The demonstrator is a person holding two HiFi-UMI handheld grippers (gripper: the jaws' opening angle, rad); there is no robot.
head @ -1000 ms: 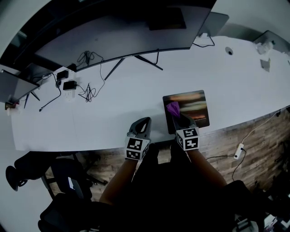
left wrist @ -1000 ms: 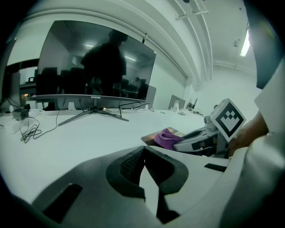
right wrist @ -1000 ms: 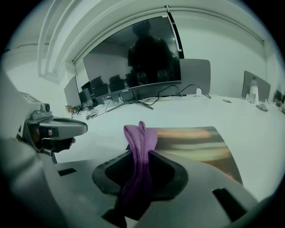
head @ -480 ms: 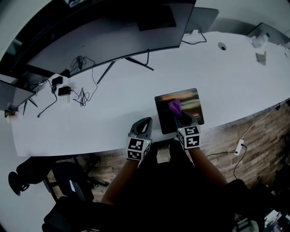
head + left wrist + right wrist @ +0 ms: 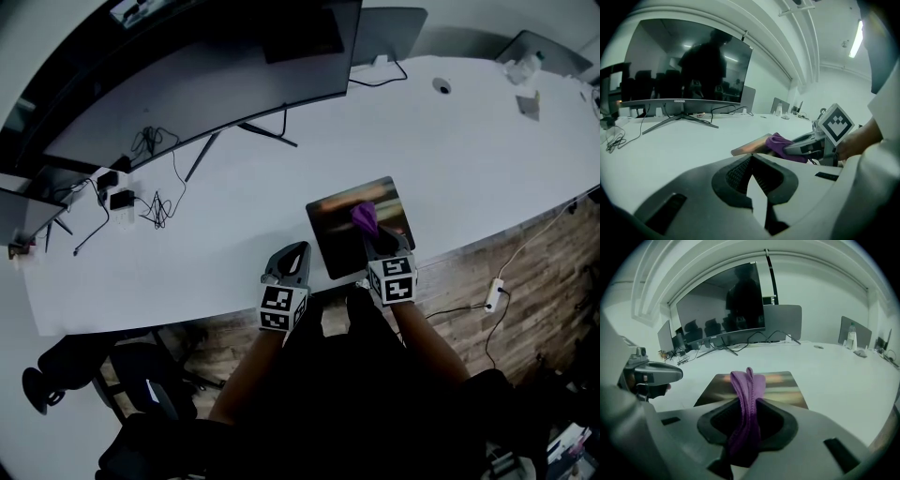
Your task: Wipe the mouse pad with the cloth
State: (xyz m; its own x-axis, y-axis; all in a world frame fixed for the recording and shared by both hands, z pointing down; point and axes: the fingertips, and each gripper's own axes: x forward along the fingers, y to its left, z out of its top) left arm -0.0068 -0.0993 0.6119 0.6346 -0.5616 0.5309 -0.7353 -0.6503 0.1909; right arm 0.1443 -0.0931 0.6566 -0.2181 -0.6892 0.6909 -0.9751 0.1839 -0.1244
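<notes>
The dark, glossy mouse pad [image 5: 333, 225] lies on the white table near its front edge. Over the pad's middle, my right gripper [image 5: 369, 232] is shut on a purple cloth [image 5: 364, 216]. In the right gripper view the cloth [image 5: 747, 383] runs bunched between the jaws and sticks out over the mouse pad [image 5: 783, 387]. My left gripper [image 5: 296, 251] rests at the table's front edge, left of the pad, jaws together with nothing in them. From the left gripper view, the cloth [image 5: 779, 142] and pad [image 5: 749, 148] sit ahead to the right.
A wide curved monitor [image 5: 216, 66] on a splayed stand spans the back of the table [image 5: 187, 253]. Tangled cables and adapters [image 5: 141, 197] lie at the left. A second screen [image 5: 386, 26] stands behind. An office chair [image 5: 141, 370] is below the table's left.
My right gripper has carried the cloth from the pad's left edge rightward to its middle. The left gripper has stayed at the table's front edge.
</notes>
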